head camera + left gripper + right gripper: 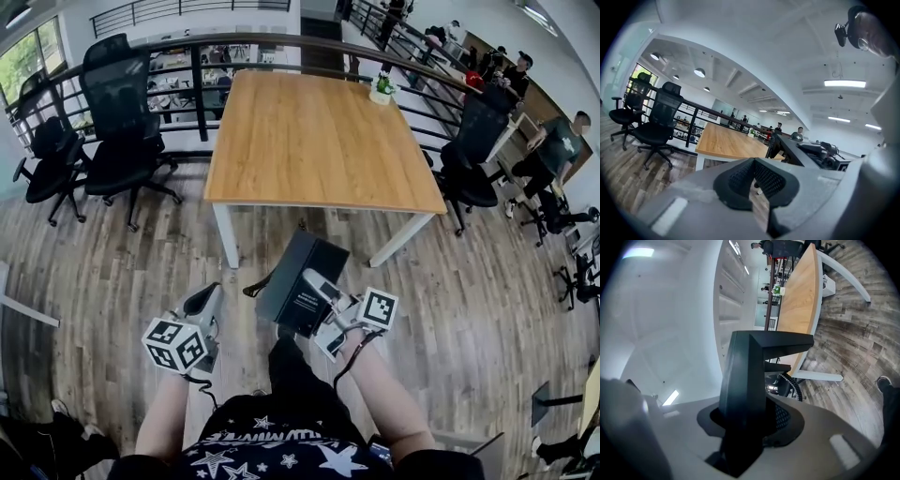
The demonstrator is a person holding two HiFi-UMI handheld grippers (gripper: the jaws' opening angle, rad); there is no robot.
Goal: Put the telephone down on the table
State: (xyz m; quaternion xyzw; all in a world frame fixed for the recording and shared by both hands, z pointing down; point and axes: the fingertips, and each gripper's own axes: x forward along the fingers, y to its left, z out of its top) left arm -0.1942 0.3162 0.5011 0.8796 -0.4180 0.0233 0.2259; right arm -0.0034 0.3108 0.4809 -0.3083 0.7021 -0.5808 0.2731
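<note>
The black telephone (302,281) hangs above the wood floor, just short of the near edge of the wooden table (319,141). My right gripper (317,302) is shut on the phone's base, which stands as a dark slab (745,380) between the jaws in the right gripper view, its coiled cord (792,383) dangling beyond. The left gripper (204,298) is lower left of the phone, apart from it, shut and holding nothing (754,176). From the left gripper view the phone (797,150) shows to the right, with the table (724,140) ahead.
A small potted plant (382,86) stands at the table's far edge. Black office chairs (122,141) are left of the table and another (473,159) is at its right. A dark railing (197,56) runs behind. People stand at the far right (553,150).
</note>
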